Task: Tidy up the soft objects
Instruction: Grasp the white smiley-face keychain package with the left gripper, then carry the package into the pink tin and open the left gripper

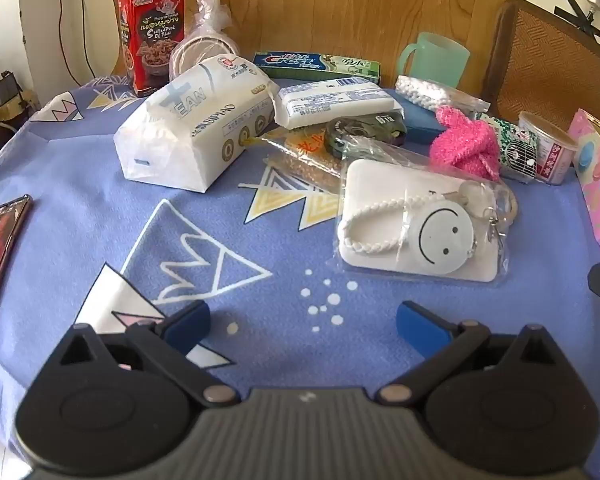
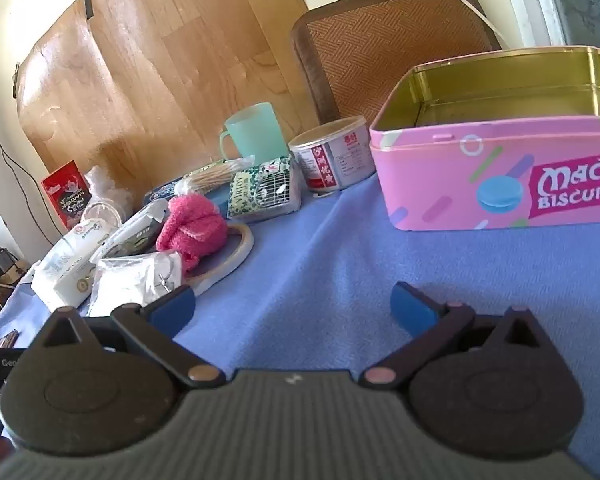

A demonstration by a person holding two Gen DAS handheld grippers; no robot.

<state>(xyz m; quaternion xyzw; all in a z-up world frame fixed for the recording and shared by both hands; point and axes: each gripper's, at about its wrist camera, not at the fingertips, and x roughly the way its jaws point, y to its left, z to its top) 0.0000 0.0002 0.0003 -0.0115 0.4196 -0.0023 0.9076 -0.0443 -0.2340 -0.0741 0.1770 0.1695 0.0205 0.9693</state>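
Pink fluffy cloth (image 2: pixel 192 226) sits ahead, left of your right claw (image 2: pixel 294 310).
Both your claws, left (image 1: pixel 304 322) too, gape wide and empty.

Pretty sure I'm in someone's home: desk under a blue patterned cloth (image 1: pixel 100 184), piled with tissues (image 1: pixel 192 128), Crest toothpaste (image 1: pixel 316 65), a plastic mug (image 2: pixel 252 130), biscuit tin (image 2: pixel 500 168), woven chair back (image 2: pixel 380 52) behind.

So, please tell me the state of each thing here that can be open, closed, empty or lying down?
Left gripper: jaws open, empty.
Right gripper: jaws open, empty.
Pink tin: lid off, nothing seen inside.
Green mug: upright.
Tissue pack: lying flat, sealed.
Toothpaste box: lying flat.
Red snack bag: standing.
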